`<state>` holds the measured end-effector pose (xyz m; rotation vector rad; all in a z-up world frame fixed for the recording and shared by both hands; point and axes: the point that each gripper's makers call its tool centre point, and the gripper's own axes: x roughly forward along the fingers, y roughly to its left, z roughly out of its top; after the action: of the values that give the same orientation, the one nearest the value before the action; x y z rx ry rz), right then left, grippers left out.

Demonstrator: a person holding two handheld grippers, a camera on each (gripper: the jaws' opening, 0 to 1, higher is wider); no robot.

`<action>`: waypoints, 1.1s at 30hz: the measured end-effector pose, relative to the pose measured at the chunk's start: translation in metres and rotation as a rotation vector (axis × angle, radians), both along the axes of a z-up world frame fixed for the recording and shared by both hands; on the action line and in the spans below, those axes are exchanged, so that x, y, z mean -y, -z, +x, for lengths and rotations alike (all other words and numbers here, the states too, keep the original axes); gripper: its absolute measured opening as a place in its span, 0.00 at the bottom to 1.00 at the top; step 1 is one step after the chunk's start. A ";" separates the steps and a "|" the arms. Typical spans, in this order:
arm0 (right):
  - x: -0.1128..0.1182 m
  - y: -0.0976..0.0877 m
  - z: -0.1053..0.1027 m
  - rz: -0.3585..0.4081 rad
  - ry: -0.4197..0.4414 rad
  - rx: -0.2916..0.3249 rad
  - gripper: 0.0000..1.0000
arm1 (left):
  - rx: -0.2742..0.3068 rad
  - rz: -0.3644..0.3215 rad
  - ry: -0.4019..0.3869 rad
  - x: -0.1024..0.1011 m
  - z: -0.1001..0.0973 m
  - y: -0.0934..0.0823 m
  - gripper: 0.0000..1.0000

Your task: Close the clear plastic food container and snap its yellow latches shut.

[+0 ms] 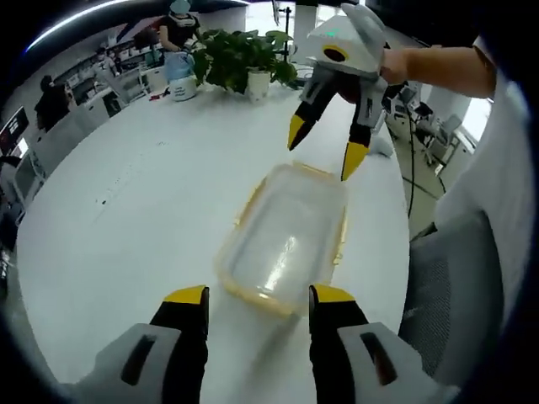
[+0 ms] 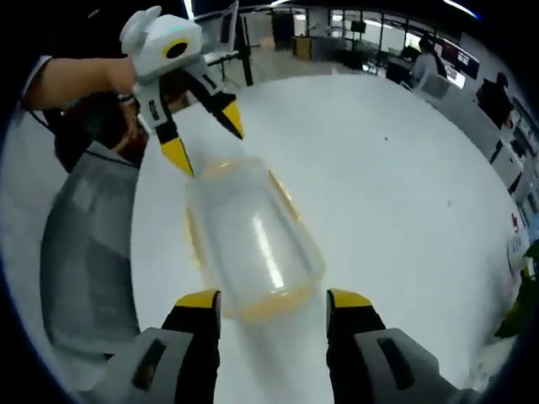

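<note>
On the white bench (image 1: pixel 126 194), both hand-held grippers, left (image 1: pixel 257 296) and right (image 2: pixel 272 300), hang open at the container's (image 1: pixel 286 240) ends; uneven pressing could skid it.

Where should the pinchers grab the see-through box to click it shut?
Best guess: the yellow latches along the long sides of the clear container. It lies flat on the white table, so each open gripper, left and right, could come down from above and squeeze an edge.

A big white table (image 1: pixel 126 210) stretches ahead. At its far end stands a potted plant (image 1: pixel 244 63). Beyond it are office desks (image 1: pixel 101 93) and seated people (image 1: pixel 178 25).
</note>
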<state>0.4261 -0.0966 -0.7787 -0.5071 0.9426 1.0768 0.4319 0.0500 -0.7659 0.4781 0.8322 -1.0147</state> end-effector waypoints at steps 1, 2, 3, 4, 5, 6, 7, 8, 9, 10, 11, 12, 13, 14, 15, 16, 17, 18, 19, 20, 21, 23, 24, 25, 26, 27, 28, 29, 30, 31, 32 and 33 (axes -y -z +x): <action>0.000 0.000 0.000 -0.002 0.006 0.001 0.49 | -0.010 -0.008 -0.030 0.000 0.000 0.000 0.48; 0.001 0.002 0.002 -0.008 0.042 -0.004 0.49 | -0.016 -0.017 -0.050 0.001 -0.001 0.001 0.48; 0.000 0.001 0.002 0.004 0.056 -0.005 0.49 | -0.015 -0.007 -0.079 -0.002 0.001 0.003 0.48; -0.001 0.001 0.003 0.014 0.087 -0.009 0.49 | -0.024 -0.006 -0.105 -0.003 0.000 0.004 0.48; 0.002 0.002 0.005 -0.006 0.108 -0.005 0.49 | -0.025 -0.014 -0.104 -0.001 0.000 0.005 0.48; 0.003 0.003 0.006 -0.018 0.108 0.009 0.49 | -0.014 -0.020 -0.132 -0.002 0.002 0.006 0.48; 0.005 0.004 0.007 -0.030 0.121 0.013 0.49 | -0.022 -0.022 -0.149 -0.002 0.001 0.007 0.48; 0.006 0.005 0.008 -0.033 0.141 0.007 0.49 | -0.043 -0.032 -0.160 -0.001 -0.002 0.008 0.48; 0.006 0.005 0.008 -0.024 0.154 0.003 0.48 | -0.042 -0.038 -0.177 -0.001 0.000 0.008 0.48; 0.006 0.006 0.009 -0.020 0.175 -0.002 0.48 | -0.034 -0.037 -0.195 -0.003 0.002 0.007 0.48; 0.007 0.006 0.010 -0.023 0.192 -0.004 0.48 | -0.031 -0.038 -0.203 -0.003 0.003 0.007 0.48; 0.008 0.006 0.010 -0.025 0.197 -0.004 0.48 | -0.033 -0.040 -0.216 -0.004 0.003 0.008 0.49; 0.009 0.007 0.010 -0.033 0.206 -0.005 0.48 | -0.047 -0.044 -0.241 -0.005 0.003 0.009 0.49; 0.009 0.009 0.009 -0.042 0.210 -0.004 0.48 | -0.051 -0.043 -0.252 -0.006 0.002 0.010 0.50; 0.008 0.009 0.009 -0.043 0.216 -0.005 0.48 | -0.054 -0.044 -0.266 -0.006 0.002 0.011 0.50; 0.008 0.009 0.008 -0.038 0.236 -0.014 0.48 | -0.065 -0.048 -0.273 -0.005 0.001 0.011 0.51; 0.006 0.009 0.008 -0.016 0.276 -0.033 0.48 | -0.081 -0.071 -0.287 -0.002 0.000 0.011 0.51; 0.005 0.009 0.010 -0.004 0.300 -0.038 0.47 | -0.078 -0.079 -0.301 -0.001 0.001 0.010 0.51; 0.006 0.009 0.010 -0.006 0.311 -0.044 0.47 | -0.072 -0.076 -0.307 -0.002 0.002 0.010 0.51; 0.007 0.010 0.010 -0.012 0.316 -0.045 0.47 | -0.064 -0.074 -0.319 -0.002 0.003 0.010 0.52; 0.008 0.011 0.010 -0.022 0.324 -0.046 0.47 | -0.066 -0.078 -0.331 -0.002 0.004 0.010 0.52; 0.010 0.012 0.011 -0.031 0.345 -0.051 0.47 | -0.087 -0.093 -0.374 -0.001 0.005 0.012 0.52; 0.011 0.013 0.010 -0.036 0.363 -0.058 0.46 | -0.100 -0.097 -0.389 -0.001 0.005 0.013 0.52; 0.011 0.012 0.010 -0.032 0.371 -0.059 0.46 | -0.102 -0.099 -0.399 -0.001 0.005 0.013 0.52; 0.012 0.013 0.011 -0.027 0.396 -0.070 0.46 | -0.105 -0.103 -0.418 -0.001 0.006 0.014 0.52; 0.013 0.013 0.011 -0.025 0.407 -0.074 0.46 | -0.114 -0.100 -0.434 -0.002 0.006 0.015 0.52; 0.014 0.013 0.011 -0.020 0.430 -0.081 0.46 | -0.121 -0.104 -0.459 -0.003 0.007 0.016 0.52; 0.014 0.014 0.011 -0.019 0.441 -0.086 0.46 | -0.123 -0.104 -0.467 -0.004 0.008 0.016 0.52; 0.015 0.014 0.011 -0.020 0.450 -0.089 0.46 | -0.132 -0.107 -0.485 -0.004 0.008 0.017 0.52; 0.016 0.015 0.011 -0.024 0.462 -0.095 0.46 | -0.139 -0.104 -0.496 -0.004 0.008 0.018 0.52; 0.017 0.014 0.012 -0.016 0.485 -0.101 0.45 | -0.146 -0.096 -0.510 -0.005 0.007 0.019 0.52; 0.017 0.015 0.013 -0.013 0.498 -0.103 0.45 | -0.149 -0.096 -0.517 -0.005 0.007 0.019 0.52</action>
<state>0.4389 -0.1138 -0.7932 -0.2083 1.0952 0.6495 0.4394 0.0552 -0.7849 0.0922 0.9710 -0.6099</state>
